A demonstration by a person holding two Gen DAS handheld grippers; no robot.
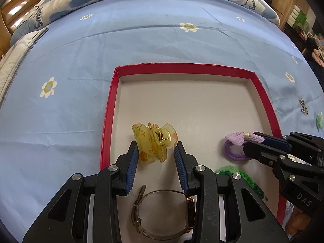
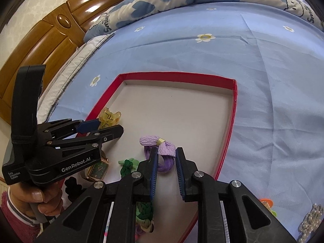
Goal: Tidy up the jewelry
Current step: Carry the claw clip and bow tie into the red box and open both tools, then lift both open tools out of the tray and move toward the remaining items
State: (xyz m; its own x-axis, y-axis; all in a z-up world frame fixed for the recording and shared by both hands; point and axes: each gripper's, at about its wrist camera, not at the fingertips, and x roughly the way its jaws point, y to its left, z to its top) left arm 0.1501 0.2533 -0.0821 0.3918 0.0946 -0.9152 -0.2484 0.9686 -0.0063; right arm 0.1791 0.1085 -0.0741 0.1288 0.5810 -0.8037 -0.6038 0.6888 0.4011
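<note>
Left wrist view: the left gripper (image 1: 156, 158) straddles a yellow claw clip (image 1: 154, 141) standing on the floor of the red tray (image 1: 110, 109), near the tray's left wall. The left pad touches the clip's body and the right pad sits at its lever; I judge the clip held, lightly. Just near of it lies a watch (image 1: 162, 212), partly under the fingers. To the right, the right gripper (image 1: 255, 141) reaches the purple hair tie (image 1: 237, 143), and a green braided band (image 1: 241, 177) lies near that. A silver ornament (image 1: 303, 107) rests on the blue sheet (image 1: 81, 60) right of the tray.

Right wrist view: the right gripper (image 2: 167, 158) stands narrowly apart with the hair tie (image 2: 162, 149) between its fingers; the left pad meets the loop, the right pad shows a gap, so it looks let go inside the tray. The left gripper (image 2: 101, 126) appears side-on at the clip (image 2: 108, 117).

Handling, as I judge it: the clip is stiff, light, glossy plastic, likely slippery and brittle at the teeth, so take it across the body, not the lever. The tie is soft and weightless; pinch the bow's knot.

Only this view shows the hand (image 2: 43, 200), the watch's green face (image 2: 98, 169), a black piece and a beaded brooch (image 2: 310, 220).
</note>
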